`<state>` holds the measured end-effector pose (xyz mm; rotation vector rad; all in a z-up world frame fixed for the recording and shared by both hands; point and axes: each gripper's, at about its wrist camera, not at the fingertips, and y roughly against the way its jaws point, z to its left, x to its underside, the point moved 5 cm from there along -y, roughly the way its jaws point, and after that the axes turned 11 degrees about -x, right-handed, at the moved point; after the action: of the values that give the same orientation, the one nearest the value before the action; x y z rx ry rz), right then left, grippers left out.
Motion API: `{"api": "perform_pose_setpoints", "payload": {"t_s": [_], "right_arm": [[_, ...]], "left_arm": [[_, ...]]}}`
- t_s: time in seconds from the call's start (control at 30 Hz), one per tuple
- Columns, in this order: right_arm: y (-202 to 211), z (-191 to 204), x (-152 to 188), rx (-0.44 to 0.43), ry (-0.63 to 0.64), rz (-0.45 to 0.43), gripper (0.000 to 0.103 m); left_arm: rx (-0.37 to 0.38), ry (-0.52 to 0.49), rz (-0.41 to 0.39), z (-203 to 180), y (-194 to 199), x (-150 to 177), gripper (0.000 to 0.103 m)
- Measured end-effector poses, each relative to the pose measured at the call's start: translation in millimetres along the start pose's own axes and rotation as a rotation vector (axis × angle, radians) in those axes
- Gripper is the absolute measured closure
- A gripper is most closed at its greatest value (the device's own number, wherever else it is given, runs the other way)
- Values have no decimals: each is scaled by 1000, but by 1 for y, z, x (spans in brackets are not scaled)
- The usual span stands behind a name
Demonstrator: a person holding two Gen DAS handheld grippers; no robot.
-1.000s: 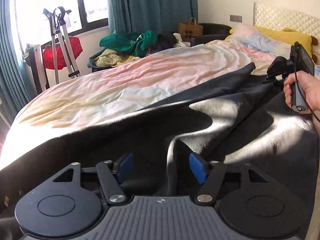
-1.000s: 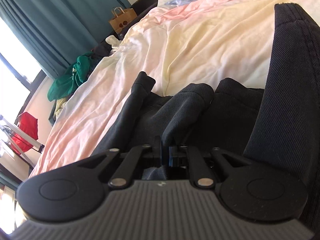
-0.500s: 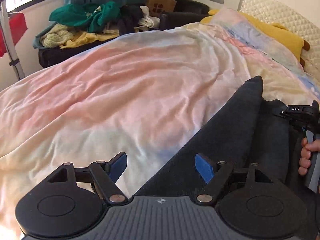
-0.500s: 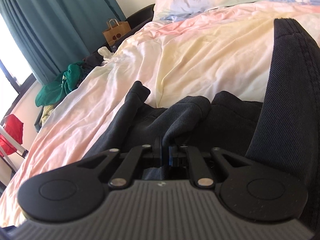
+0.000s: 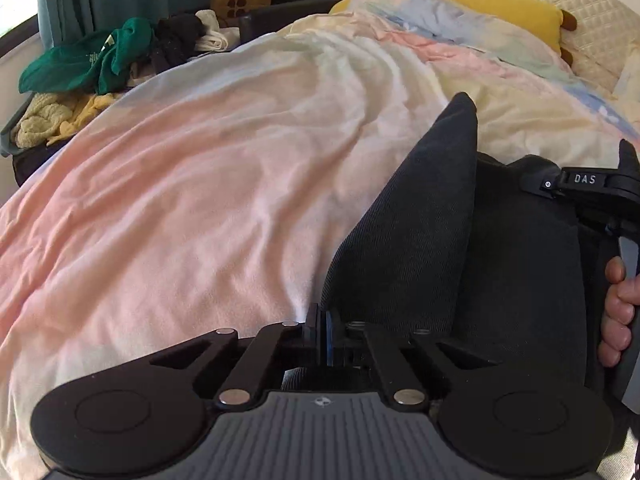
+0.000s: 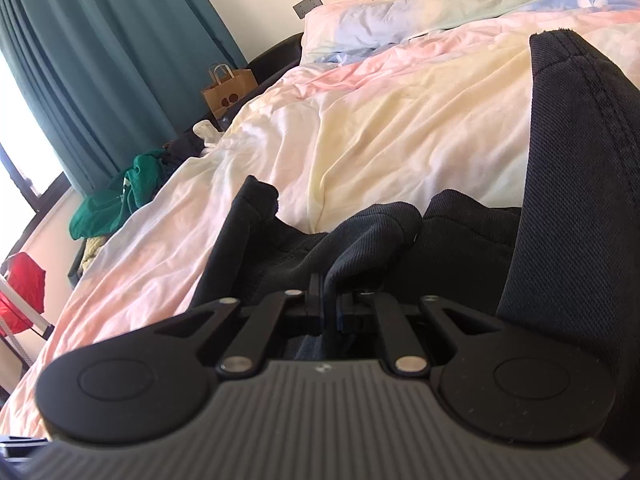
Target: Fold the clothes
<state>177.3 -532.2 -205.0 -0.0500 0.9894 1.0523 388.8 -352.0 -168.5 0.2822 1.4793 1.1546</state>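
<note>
With the dark navy knit garment [image 5: 432, 216] spread on the pastel-quilted bed [image 5: 200, 184], my left gripper [image 5: 322, 334] and right gripper [image 6: 328, 312] each clamp an edge, so I judge even tension best for a straight fold.

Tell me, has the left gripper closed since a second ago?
Yes. The left gripper stood open over the dark garment; now its jaws are shut on the garment's edge beside the pastel duvet.

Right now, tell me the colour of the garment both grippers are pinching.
Black garment, ribbed weave; clearest in the left wrist view.
</note>
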Motion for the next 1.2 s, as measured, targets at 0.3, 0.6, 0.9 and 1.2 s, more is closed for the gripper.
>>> {"api": "perform_pose_setpoints", "payload": {"t_s": [0.3, 0.6, 0.9, 1.2], "right_arm": [[3, 3, -3, -18, 7, 2, 95], [-4, -1, 4, 14, 7, 40, 95], [-1, -3, 3, -3, -25, 41, 95], [-5, -3, 8, 14, 6, 30, 95]], "left_arm": [[-340, -64, 45, 9, -14, -13, 99], [-71, -157, -143, -34, 24, -28, 35], [-199, -172, -52, -74, -27, -36, 100], [-486, -227, 53, -34, -59, -53, 79]]}}
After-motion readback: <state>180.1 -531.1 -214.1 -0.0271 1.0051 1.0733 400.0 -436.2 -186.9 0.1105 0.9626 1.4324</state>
